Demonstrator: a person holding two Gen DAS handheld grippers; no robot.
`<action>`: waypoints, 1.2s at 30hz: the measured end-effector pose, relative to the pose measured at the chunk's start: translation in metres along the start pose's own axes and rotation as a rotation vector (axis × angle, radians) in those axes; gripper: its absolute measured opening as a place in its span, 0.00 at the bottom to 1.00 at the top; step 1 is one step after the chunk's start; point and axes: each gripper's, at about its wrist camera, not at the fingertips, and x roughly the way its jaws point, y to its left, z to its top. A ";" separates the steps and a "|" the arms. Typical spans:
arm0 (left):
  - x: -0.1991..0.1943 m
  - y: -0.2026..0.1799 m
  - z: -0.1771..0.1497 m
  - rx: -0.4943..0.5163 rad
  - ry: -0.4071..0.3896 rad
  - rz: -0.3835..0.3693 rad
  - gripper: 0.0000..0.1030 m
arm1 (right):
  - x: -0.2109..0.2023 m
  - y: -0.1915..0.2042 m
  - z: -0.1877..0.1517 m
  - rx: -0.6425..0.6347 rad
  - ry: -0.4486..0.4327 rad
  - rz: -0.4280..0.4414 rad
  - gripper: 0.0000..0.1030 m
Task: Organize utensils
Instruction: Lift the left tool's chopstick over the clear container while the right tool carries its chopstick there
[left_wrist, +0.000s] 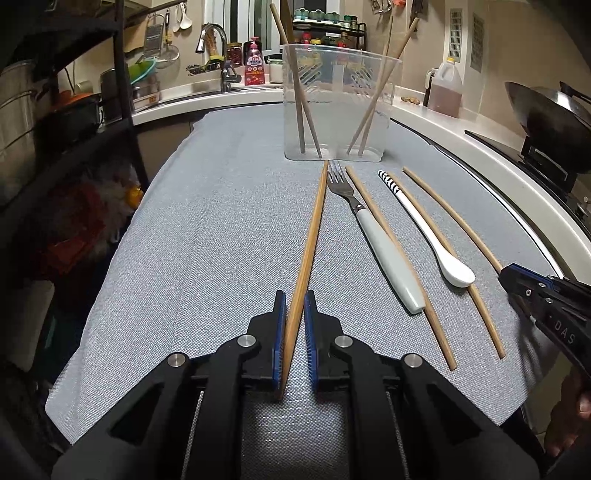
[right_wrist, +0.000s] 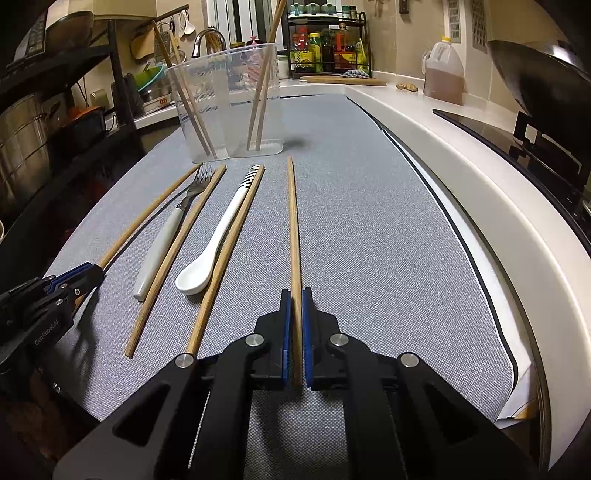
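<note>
A clear plastic utensil holder (left_wrist: 334, 107) stands at the far end of the grey mat and holds several wooden chopsticks; it also shows in the right wrist view (right_wrist: 229, 107). My left gripper (left_wrist: 294, 299) has its pads around the end of a wooden chopstick (left_wrist: 314, 229), with a small gap on the right side. My right gripper (right_wrist: 295, 295) is shut on another wooden chopstick (right_wrist: 293, 221). Between them lie a white-handled fork (left_wrist: 380, 243), a white spoon with a striped handle (left_wrist: 424, 225) and two loose chopsticks (left_wrist: 399, 266).
The grey mat (left_wrist: 207, 229) covers the counter. A wok (left_wrist: 550, 110) sits on the stove at right, beside an oil jug (left_wrist: 445, 88). A sink with a faucet (left_wrist: 218, 48) is at the back left. A dark shelf rack (left_wrist: 66, 110) stands left.
</note>
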 end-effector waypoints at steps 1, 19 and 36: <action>0.000 0.000 0.000 0.000 0.000 0.001 0.10 | 0.000 0.000 0.000 0.000 0.000 0.000 0.06; 0.000 -0.004 0.001 0.007 0.001 -0.004 0.10 | -0.001 0.000 0.001 -0.004 0.002 -0.003 0.06; -0.023 -0.010 0.006 0.041 -0.090 -0.027 0.07 | -0.035 0.008 0.021 -0.017 -0.076 0.007 0.05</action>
